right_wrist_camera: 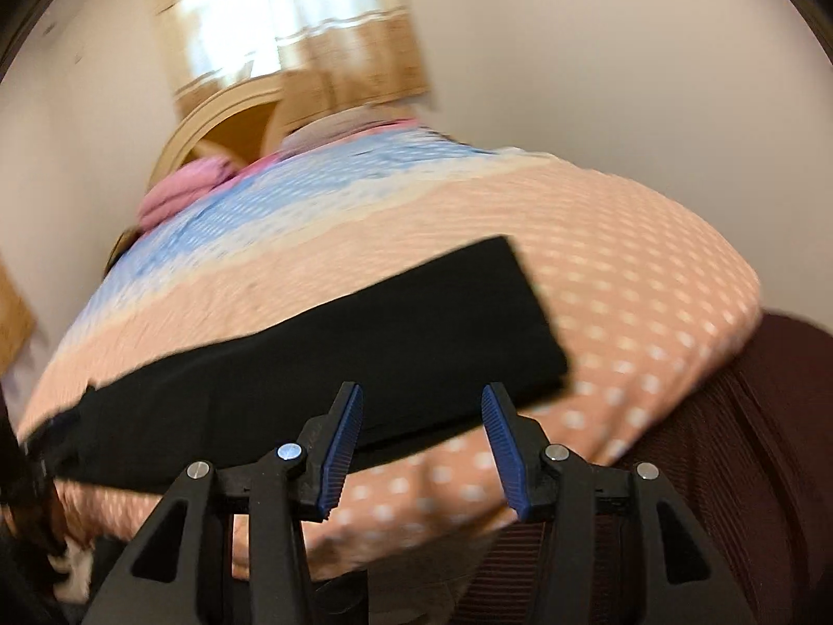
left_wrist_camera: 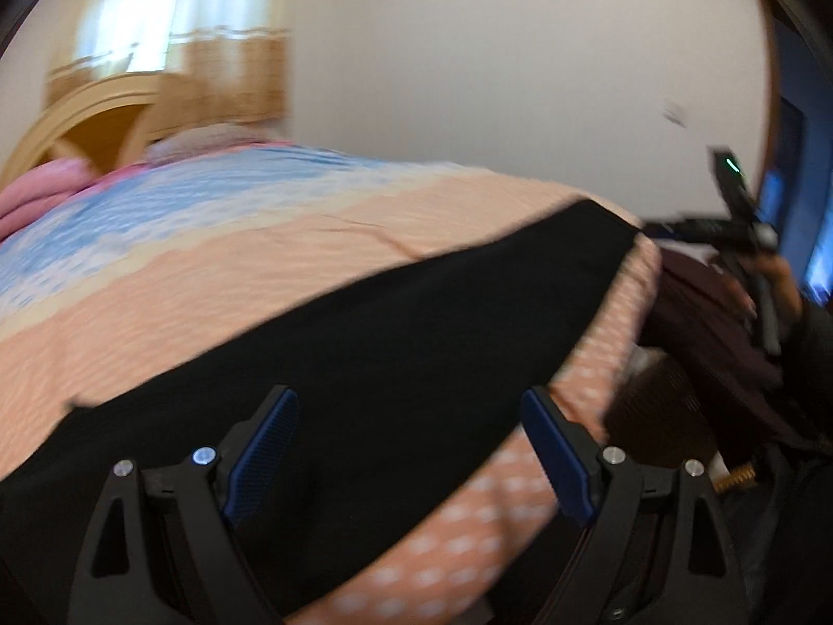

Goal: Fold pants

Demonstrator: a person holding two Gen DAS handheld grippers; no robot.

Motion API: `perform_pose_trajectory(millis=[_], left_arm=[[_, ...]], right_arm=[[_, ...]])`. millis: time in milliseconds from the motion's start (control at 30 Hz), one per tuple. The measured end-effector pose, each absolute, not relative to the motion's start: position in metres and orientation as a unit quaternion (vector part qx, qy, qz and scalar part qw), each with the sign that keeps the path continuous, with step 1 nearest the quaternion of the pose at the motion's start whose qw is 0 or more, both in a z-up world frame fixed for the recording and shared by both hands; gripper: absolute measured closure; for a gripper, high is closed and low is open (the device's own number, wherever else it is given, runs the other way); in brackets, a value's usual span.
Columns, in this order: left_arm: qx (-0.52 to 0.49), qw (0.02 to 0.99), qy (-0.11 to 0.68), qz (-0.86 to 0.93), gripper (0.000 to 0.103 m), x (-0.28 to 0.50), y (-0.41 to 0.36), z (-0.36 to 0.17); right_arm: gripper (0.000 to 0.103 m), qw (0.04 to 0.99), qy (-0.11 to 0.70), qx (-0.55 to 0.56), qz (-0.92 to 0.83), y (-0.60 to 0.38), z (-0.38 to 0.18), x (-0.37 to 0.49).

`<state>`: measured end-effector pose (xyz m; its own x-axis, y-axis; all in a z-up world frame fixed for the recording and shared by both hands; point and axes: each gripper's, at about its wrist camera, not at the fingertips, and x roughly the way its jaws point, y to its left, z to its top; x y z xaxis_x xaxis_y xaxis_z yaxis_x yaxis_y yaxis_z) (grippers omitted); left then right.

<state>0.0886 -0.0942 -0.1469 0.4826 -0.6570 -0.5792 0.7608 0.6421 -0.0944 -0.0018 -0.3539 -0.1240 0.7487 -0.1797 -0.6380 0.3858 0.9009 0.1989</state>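
the black pants [left_wrist_camera: 395, 333] lie flat on the bed [left_wrist_camera: 218, 281], stretched as a long dark band across the peach, white-dotted part of the bedspread near the bed's near edge. in the right wrist view the pants [right_wrist_camera: 364, 344] end in a squared-off edge toward the right, with bare dotted bedspread [right_wrist_camera: 640, 281] beyond it.

the left gripper [left_wrist_camera: 411, 448] hangs just above the pants with its blue-padded fingers [left_wrist_camera: 265, 448] set wide apart and nothing between them; the dark cloth fills most of the gap behind them. the right gripper [right_wrist_camera: 421, 442] also has its fingers [right_wrist_camera: 343, 442] spread, holding nothing, and it sits over the near edge of the pants where the cloth meets the bedspread. whether either gripper touches the fabric cannot be told.

at the right edge of the left wrist view the right gripper [left_wrist_camera: 739, 224] appears as a blurred black frame held in a hand, past the end of the pants.

farther back the bedspread turns to a blue and white band. a pink blanket [right_wrist_camera: 182, 187] is bundled by the wooden headboard [right_wrist_camera: 224, 120], and a curtained window [right_wrist_camera: 291, 15] glows above. both views are motion-blurred.
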Motion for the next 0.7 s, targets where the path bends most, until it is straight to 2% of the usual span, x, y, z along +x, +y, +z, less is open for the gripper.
perform_pose_trajectory(millis=[133, 200, 367, 533, 700], left_arm=[[0.136, 0.835, 0.295, -0.444, 0.015, 0.083, -0.135, -0.152], [0.141, 0.826, 0.305, -0.452, 0.025, 0.087, -0.146, -0.159], [0.141, 0.814, 0.332, -0.456, 0.037, 0.097, -0.155, -0.174], [0.147, 0.816, 0.331, -0.451, 0.047, 0.097, -0.159, -0.178], [0.164, 0.817, 0.33, -0.443, 0.069, 0.097, -0.166, -0.179]], right_arm=[[0.053, 0.914, 0.314, 0.182, -0.181, -0.374, -0.127, -0.005], [0.053, 0.912, 0.309, 0.193, -0.19, -0.387, -0.128, -0.014], [0.055, 0.908, 0.306, 0.209, -0.193, -0.4, -0.13, -0.029], [0.068, 0.911, 0.298, 0.214, -0.191, -0.407, -0.134, -0.023], [0.078, 0.911, 0.294, 0.221, -0.187, -0.414, -0.135, -0.012]])
